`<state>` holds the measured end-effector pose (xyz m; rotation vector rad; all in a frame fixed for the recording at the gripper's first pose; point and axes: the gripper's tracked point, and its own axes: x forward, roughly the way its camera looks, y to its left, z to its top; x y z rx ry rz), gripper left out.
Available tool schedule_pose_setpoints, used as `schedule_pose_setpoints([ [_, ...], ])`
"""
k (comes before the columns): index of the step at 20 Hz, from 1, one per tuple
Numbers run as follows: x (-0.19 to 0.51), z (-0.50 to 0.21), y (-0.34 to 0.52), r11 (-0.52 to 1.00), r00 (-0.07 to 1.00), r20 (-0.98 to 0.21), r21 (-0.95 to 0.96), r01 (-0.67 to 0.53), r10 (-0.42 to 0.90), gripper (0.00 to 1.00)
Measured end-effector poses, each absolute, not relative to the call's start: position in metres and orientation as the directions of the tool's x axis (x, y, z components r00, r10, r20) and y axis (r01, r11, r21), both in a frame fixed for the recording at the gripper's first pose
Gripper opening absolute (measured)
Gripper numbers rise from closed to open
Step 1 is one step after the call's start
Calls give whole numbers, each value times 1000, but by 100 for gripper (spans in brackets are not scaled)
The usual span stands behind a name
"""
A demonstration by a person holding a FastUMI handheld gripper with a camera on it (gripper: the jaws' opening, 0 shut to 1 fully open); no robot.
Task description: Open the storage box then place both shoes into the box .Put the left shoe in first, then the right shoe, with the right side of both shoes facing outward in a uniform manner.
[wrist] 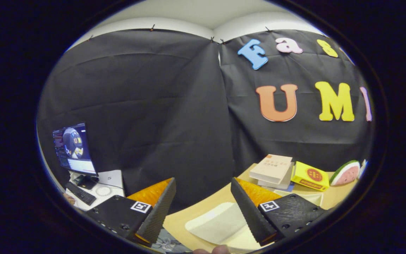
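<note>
Pale box lid, perhaps, between spread gripper fingers

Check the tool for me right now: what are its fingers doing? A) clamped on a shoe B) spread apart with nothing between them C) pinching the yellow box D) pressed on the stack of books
B: the tool has its fingers spread wide with only the table showing between them; the stack of books and the yellow box lie well beyond them.

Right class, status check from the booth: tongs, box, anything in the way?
Tongs open, raised, nothing between them. White box lid below them on the table, shut. Books and watermelon slice beyond, well clear.
</note>
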<state>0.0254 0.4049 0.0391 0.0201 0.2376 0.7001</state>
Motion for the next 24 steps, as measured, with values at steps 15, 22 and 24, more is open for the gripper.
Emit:
schedule_pose_setpoints([
  [15, 46, 39, 36, 978, 970, -134, -15, -207, 203, 96],
  [22, 49, -51, -79, 998, 938, -343, -17, -67, 57, 96],
  [24, 53, -85, -93, 998, 905, -424, -31, -54, 36, 95],
])
